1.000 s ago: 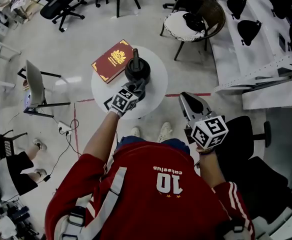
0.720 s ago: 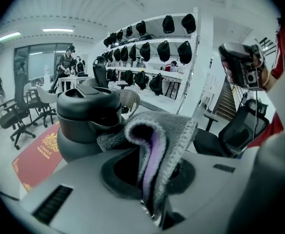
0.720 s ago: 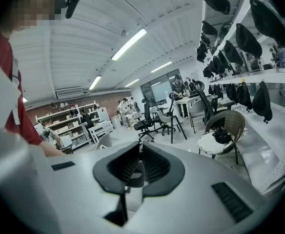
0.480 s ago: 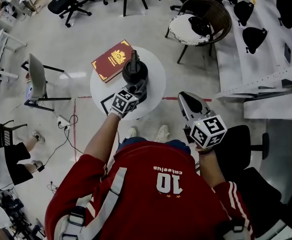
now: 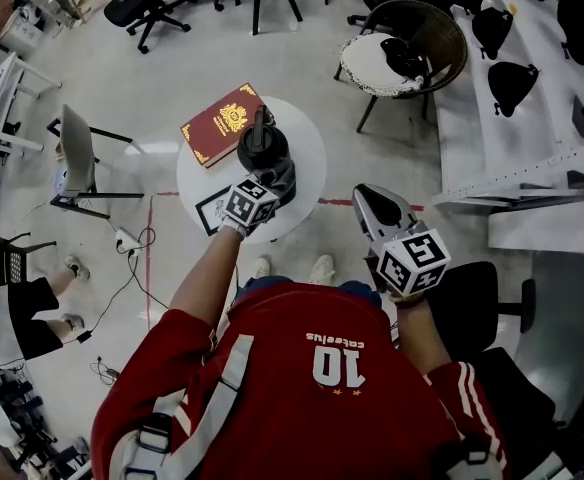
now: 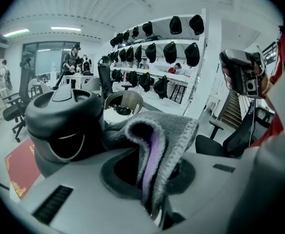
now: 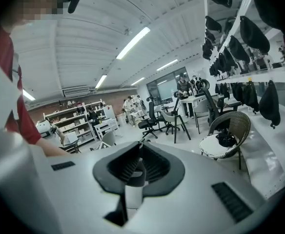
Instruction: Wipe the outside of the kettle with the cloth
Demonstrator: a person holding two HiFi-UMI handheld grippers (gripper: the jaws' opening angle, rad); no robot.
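A black kettle stands on the round white table. My left gripper is shut on a grey cloth and presses it against the kettle's near side. In the left gripper view the cloth bulges up folded from between the jaws, a purple edge showing, and touches the kettle at the left. My right gripper hangs off the table to the right, above the floor. Its jaws are together with nothing between them.
A red book lies on the table's far left, and a white card at its near edge. A wicker chair stands behind on the right, a small side chair to the left, and white shelves with dark helmets along the right.
The left gripper and the cloth have shifted slightly left along the kettle's near side. The right gripper has stayed in place.
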